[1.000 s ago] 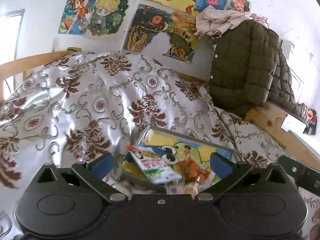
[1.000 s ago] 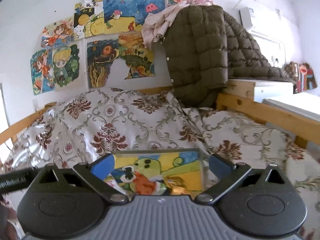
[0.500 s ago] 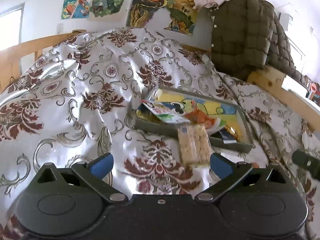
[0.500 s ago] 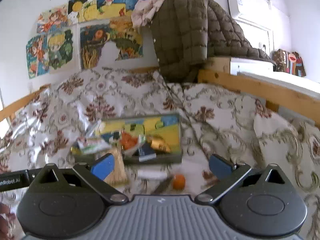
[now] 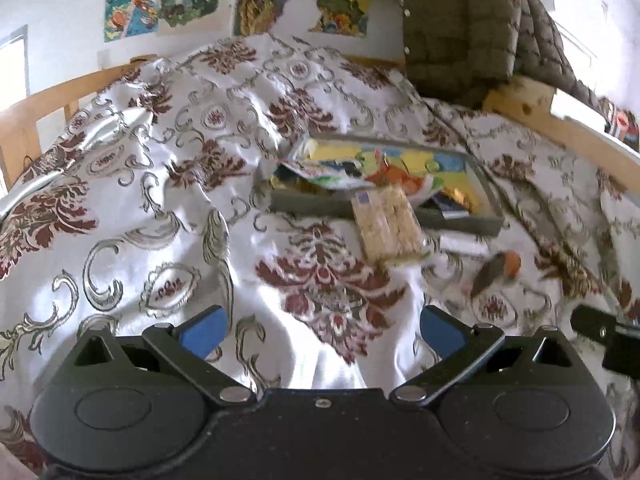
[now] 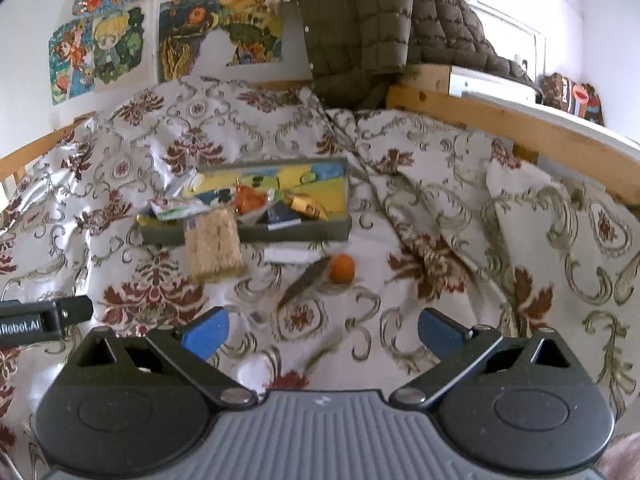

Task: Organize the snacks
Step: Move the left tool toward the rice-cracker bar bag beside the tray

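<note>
Both tongs are spread wide and empty: the left tongs (image 5: pixel 322 326) and the right tongs (image 6: pixel 322 326) hang over the patterned bedspread (image 6: pixel 460 200). A black bar (image 6: pixel 40 320) at the right view's left edge reads "Robot.AI". Ahead lies a grey tray (image 6: pixel 288 236) holding snack packets, with a cracker pack (image 6: pixel 214 246) leaning over its front rim. Just before it lie a white packet (image 6: pixel 292 255), a dark wrapper (image 6: pixel 304 282) and an orange ball (image 6: pixel 341 268). A quilted jacket (image 6: pixel 360 28) hangs behind.
</note>
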The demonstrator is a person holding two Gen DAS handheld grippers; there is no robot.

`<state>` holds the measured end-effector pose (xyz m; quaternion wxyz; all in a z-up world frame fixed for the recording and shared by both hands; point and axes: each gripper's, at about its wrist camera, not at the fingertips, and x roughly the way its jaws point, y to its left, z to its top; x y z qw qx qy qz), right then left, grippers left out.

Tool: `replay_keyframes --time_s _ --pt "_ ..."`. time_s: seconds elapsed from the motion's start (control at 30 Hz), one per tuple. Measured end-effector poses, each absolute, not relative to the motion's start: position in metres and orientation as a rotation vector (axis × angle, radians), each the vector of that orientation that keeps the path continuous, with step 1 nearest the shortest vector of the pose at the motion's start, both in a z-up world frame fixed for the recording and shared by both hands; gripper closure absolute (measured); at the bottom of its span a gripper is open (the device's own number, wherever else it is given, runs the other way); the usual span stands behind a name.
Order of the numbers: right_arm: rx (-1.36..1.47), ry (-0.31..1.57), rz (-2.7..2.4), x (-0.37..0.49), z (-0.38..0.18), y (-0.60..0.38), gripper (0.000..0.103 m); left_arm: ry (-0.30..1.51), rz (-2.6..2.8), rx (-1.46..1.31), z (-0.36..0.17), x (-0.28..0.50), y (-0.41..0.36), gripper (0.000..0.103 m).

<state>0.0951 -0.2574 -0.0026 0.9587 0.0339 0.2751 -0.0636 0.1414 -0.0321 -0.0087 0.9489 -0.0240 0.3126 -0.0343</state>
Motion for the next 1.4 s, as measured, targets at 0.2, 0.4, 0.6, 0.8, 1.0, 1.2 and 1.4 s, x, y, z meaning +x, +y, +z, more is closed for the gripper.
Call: replay_keyframes --time_s 0.2,0.4,0.6,0.8,1.0,1.2,1.4 --pt "0.063 0.624 -0.133 0.104 -0.01 -0.258 0.0 0.65 -0.071 0.019 -0.013 0.142 -0.042 0.001" --pt "0.085 0.664 -0.144 0.11 -0.018 -0.262 0.0 0.685 -0.064 0.049 -0.022 0.149 -0.045 0.001" --pt "0.078 0.678 -0.132 0.115 -0.021 -0.26 0.0 0.722 -0.069 0.024 -0.027 0.159 -0.044 0.001" --pt "0.083 0.711 -0.099 0.131 -0.023 -0.266 0.0 0.728 -0.065 0.013 -0.029 0.166 -0.042 0.001" --pt "0.015 0.713 -0.081 0.149 -0.024 -0.268 0.0 0.746 -0.062 -0.025 -0.033 0.177 -0.039 0.001" --pt "-0.039 0.715 -0.028 0.175 -0.029 -0.271 0.0 0.736 -0.056 -0.044 -0.037 0.193 -0.04 0.001" --pt "-0.022 0.724 -0.042 0.204 -0.04 -0.28 0.0 0.734 -0.101 -0.06 -0.047 0.213 -0.043 0.001"
